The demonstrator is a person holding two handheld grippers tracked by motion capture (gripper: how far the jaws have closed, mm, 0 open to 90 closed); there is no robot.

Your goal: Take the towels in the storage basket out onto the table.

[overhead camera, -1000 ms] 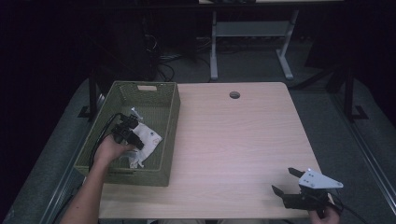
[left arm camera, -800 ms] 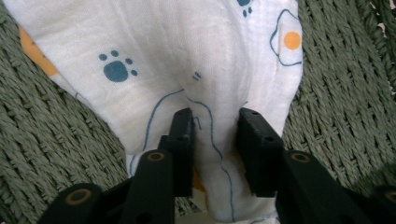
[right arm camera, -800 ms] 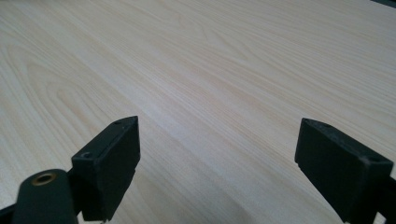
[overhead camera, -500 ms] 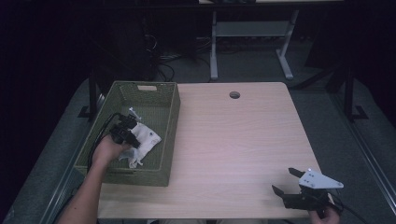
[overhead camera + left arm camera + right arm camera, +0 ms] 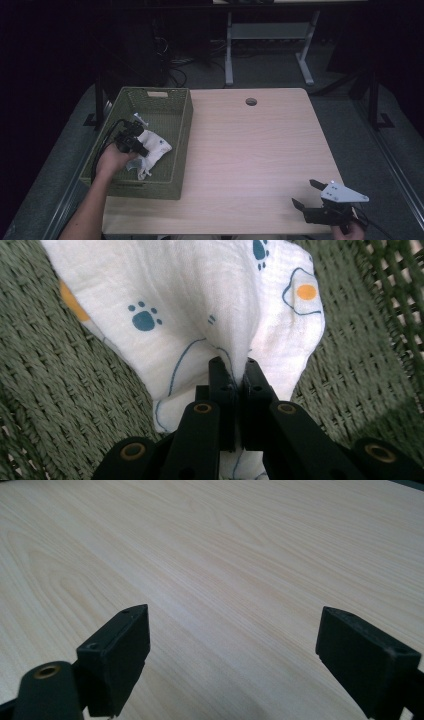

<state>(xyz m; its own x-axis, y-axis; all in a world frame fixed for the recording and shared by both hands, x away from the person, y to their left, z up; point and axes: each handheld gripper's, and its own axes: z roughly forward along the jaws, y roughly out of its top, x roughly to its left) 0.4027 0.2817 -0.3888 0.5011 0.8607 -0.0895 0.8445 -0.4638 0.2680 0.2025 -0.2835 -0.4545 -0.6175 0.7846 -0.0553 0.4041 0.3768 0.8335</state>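
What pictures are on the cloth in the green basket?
The white cloth has blue paw prints and orange dots inside blue outlines, clearest in the left gripper view.

Dim lab — bare desk, floor cables.

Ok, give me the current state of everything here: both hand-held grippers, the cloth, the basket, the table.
Left hand-held gripper: jaws just closed, shut on a fold of the cloth.
Right hand-held gripper: open, nothing between the jaws, low over the table.
Cloth: white with paw prints, bunched, lying inside the basket.
Basket: green woven, upright on the table's left side.
Table: light wood, bare apart from the basket.
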